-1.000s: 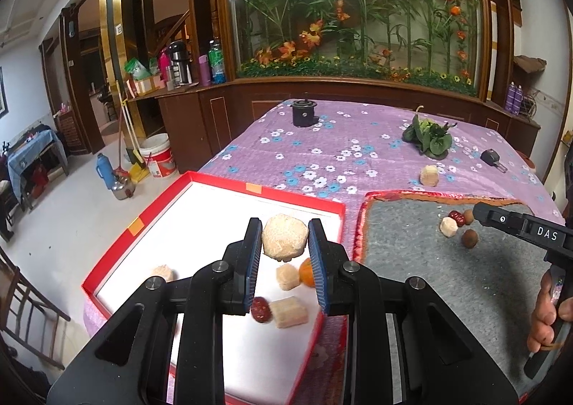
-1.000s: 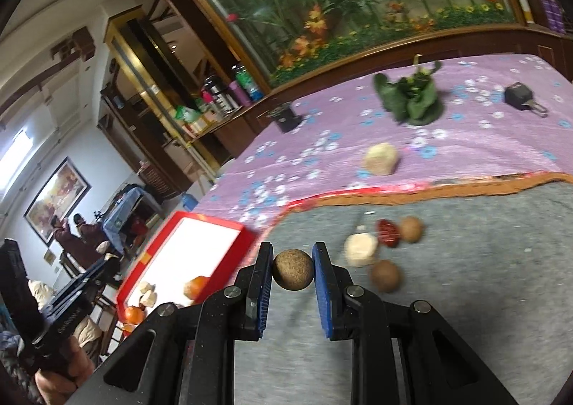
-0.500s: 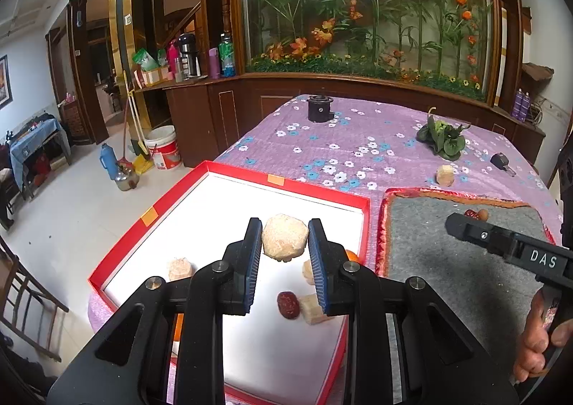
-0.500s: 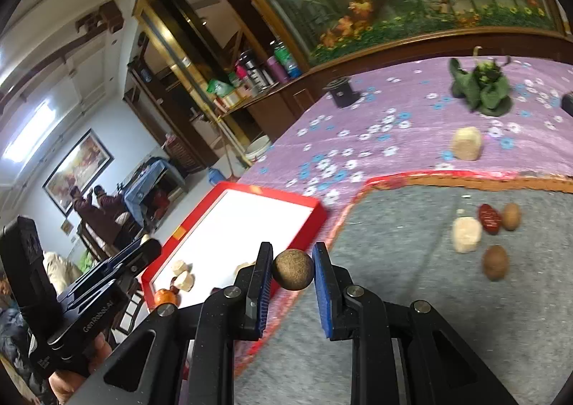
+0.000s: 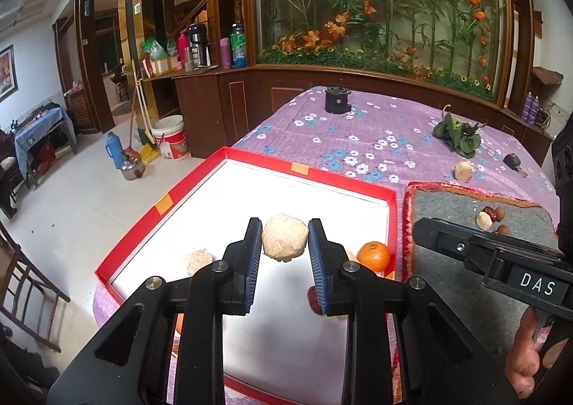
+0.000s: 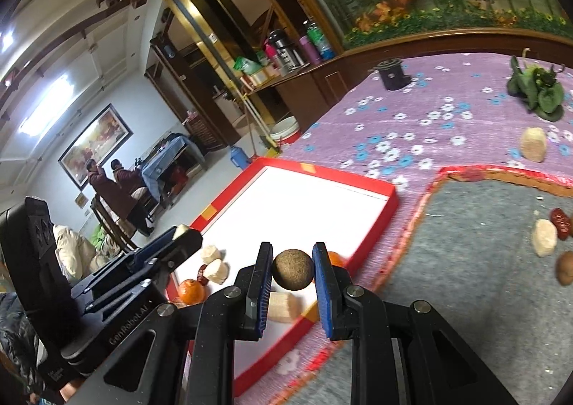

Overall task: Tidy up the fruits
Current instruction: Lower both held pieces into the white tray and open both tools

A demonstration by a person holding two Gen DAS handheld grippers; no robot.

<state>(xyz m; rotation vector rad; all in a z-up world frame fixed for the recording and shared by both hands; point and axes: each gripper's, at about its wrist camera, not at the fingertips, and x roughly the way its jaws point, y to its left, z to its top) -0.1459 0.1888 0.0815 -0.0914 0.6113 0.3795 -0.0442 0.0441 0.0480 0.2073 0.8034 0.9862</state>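
Note:
My left gripper [image 5: 283,243] is shut on a pale rough round fruit [image 5: 284,241], held above the white floor of the red-rimmed tray [image 5: 304,170]. In the tray lie an orange [image 5: 373,256], a pale lump [image 5: 198,260] and a red date [image 5: 314,300], partly hidden by my fingers. My right gripper [image 6: 292,270] is shut on a brown ball-shaped fruit [image 6: 293,269], hovering over the tray's right rim [image 6: 392,204]. The left gripper [image 6: 179,236] shows in the right wrist view over the tray's left side. On the grey mat [image 6: 465,261] lie a pale piece [image 6: 543,237], a red date [image 6: 560,220] and a brown fruit [image 6: 565,272].
A pale lump [image 5: 463,171], a leafy green bunch [image 5: 458,134], a black cylinder [image 5: 336,100] and a small black key fob [image 5: 512,160] rest on the purple flowered cloth. Two people stand far off [image 6: 107,182]. A wooden chair [image 5: 21,297] stands by the table's left.
The right gripper has carried the brown fruit left from over the grey mat to the tray's right rim. The left gripper has shifted over the tray, still holding the pale fruit.

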